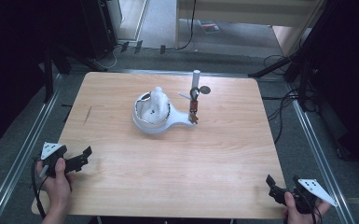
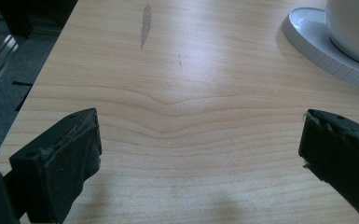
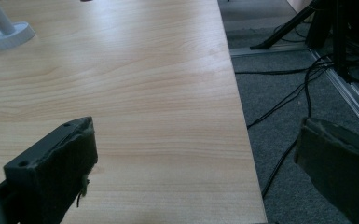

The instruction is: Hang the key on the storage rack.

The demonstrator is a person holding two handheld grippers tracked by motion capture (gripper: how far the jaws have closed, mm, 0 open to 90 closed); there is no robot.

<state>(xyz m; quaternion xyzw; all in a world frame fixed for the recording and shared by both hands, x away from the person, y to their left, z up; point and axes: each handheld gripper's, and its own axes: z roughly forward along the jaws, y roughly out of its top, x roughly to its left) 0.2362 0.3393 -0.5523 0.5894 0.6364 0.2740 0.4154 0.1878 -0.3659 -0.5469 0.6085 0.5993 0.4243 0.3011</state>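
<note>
Spanning most of the high view, the pale wooden tabletop [image 1: 121, 182] carries one cluster of things near its far middle. Largest of these is a white round plastic base with a raised rim [image 1: 145, 125] and a white rounded form standing inside it [image 1: 157, 101]; its rim also shows at the upper right of the left gripper view [image 2: 317, 42]. Just beside it, on the base's projecting arm, a slim white upright post [image 1: 196, 79] holds small dangling pieces, too small to identify.

Well apart from all this, the left gripper [image 1: 80, 159] sits at the near left edge, jaws spread wide and holding nothing. The right gripper [image 1: 271, 183] rests at the near right corner, jaws likewise parted and empty.

A likely risk: reaching for the post from the side could topple it or drag the light base, since the hanging pieces may snag a jaw.
</note>
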